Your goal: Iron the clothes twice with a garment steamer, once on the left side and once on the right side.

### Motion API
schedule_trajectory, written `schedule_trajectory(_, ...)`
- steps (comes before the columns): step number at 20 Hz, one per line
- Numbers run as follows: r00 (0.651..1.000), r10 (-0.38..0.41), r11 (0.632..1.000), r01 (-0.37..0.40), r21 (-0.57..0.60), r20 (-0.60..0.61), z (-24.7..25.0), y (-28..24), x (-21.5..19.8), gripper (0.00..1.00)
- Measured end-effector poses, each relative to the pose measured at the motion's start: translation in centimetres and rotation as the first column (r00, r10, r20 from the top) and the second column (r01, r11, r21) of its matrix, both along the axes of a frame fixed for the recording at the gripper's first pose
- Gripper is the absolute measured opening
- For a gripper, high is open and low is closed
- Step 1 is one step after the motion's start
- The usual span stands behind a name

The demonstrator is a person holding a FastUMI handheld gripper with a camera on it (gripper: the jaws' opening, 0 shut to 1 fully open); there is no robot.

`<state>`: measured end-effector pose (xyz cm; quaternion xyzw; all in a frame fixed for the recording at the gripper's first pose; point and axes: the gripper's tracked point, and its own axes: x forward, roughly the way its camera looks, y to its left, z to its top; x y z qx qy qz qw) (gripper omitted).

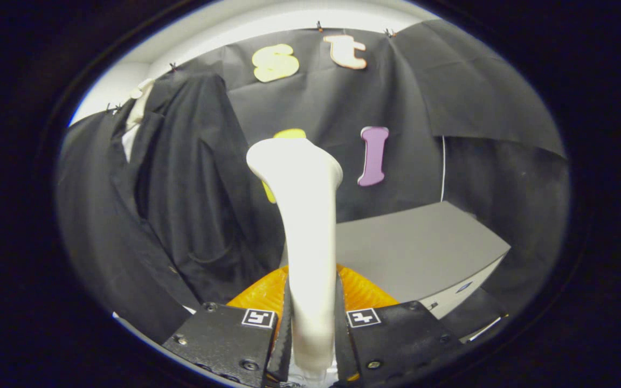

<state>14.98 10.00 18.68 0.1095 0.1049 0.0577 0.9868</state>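
I take the white garment steamer (pixel 306 226) as my landmark, since it stands right in the middle of what I see.

Far to the left of the steamer hangs the black jacket (pixel 181 188). It hangs high up on the booth wall. A bit of white shirt (pixel 130 143) peeks out at its collar, near the top. The jacket's front falls down to the left of the steamer's handle. I cannot tell if the steamer touches the cloth.

Now the steamer itself. It is held upright. Its wide head is at the top and tips a little toward the jacket. Its thin handle runs down into my claw (pixel 310 328). The claw is pinching the steamer's handle, with one finger pressed on each side of it.

Just behind the handle, low down, I see something orange with ridges (pixel 361 291). It shows on both sides of the handle. I cannot tell what it is.

To the right of the steamer is the grey counter (pixel 423 248). It sits lower than the steamer's head and reaches away toward the wall.
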Motion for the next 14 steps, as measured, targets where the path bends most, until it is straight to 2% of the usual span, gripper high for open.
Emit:
schedule_trajectory(5, 0.992, -0.03, 1.0, 0.029, 0.01, 0.119, 4.0, 2.5, -3.9, 0.35)
schedule_trajectory(9, 0.982, -0.007, 1.0, 0.004, 0.019, 0.189, 6.8, 5.3, -4.8, 0.35)
schedule_trajectory(14, 0.94, 0.021, 1.0, -0.015, -0.021, 0.342, 11.7, 9.3, -4.5, 0.35)
